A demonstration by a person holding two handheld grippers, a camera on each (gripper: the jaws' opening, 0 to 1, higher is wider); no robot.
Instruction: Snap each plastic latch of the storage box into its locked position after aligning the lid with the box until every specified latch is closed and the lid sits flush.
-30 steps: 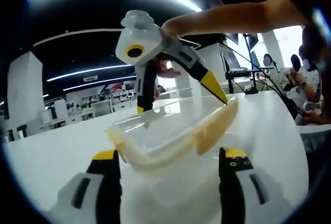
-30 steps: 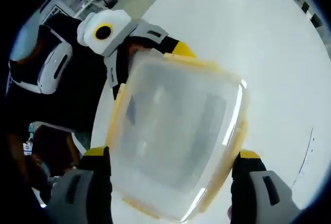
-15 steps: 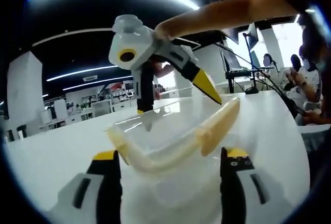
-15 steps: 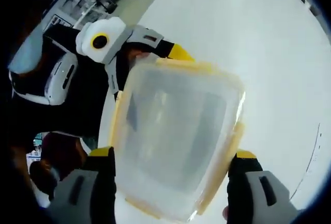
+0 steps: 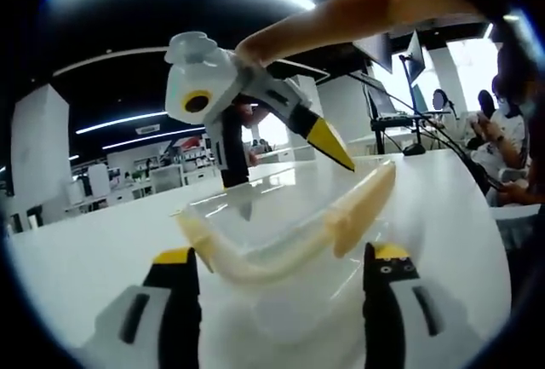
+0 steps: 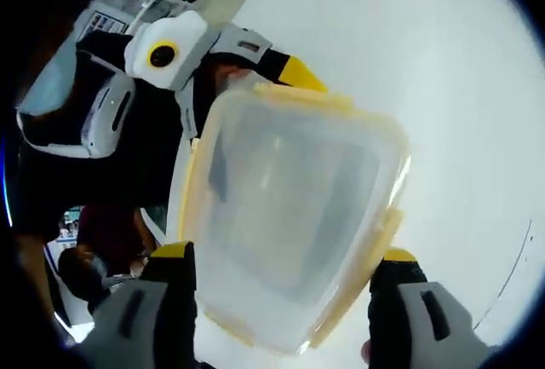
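Storage box (image 6: 289,216) on white table (image 6: 443,71), lid (image 5: 281,233) seated. Right gripper (image 6: 285,296) jaws apart, straddling box; left gripper (image 5: 277,288) apart at 10 o'clock corner. Step: positioning. Next: press yellow latch (image 5: 362,207) down.

The storage box (image 5: 281,233) sits on the worktop (image 5: 77,258), between the left hand-held gripper (image 5: 277,279) before it and the right hand-held gripper (image 5: 289,160) behind.
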